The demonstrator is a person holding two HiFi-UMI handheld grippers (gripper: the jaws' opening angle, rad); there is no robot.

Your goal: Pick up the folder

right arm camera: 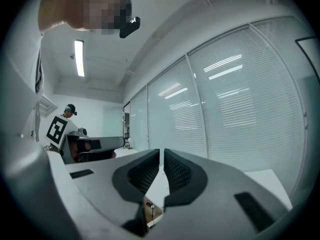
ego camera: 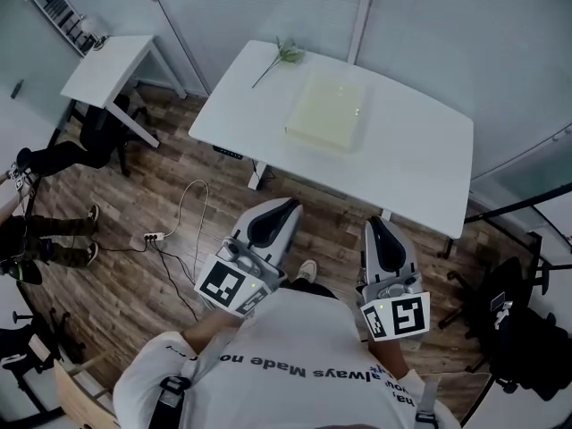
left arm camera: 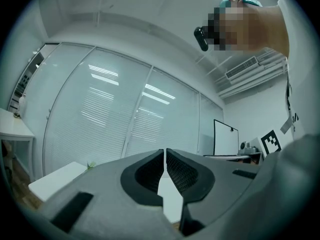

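Wood-plank floor (ego camera: 134, 204) underfoot, walled on the far side by glass partitions with blinds (ego camera: 268, 7).

White table (ego camera: 420, 177) ahead, set at a slant, near edge running from left to lower right. Folder (ego camera: 327, 110), pale and flat, lying on the far-middle part of the tabletop, well in from every edge. Green sprig (ego camera: 281, 58) just beyond it, near the far left corner. Bare tabletop on all sides of the folder, widest toward the near right corner.

Left gripper (ego camera: 284, 209) and right gripper (ego camera: 377, 231) held level side by side, both short of the table's near edge, over the floor. Jaws of each pressed together, nothing between them, as seen in the left gripper view (left arm camera: 165, 154) and the right gripper view (right arm camera: 161, 156).

Obstructions at the margins: power strip (ego camera: 154, 237) with white cable on the floor left of the left gripper; small side table (ego camera: 107, 65) far left; black chair (ego camera: 500, 320) at right.
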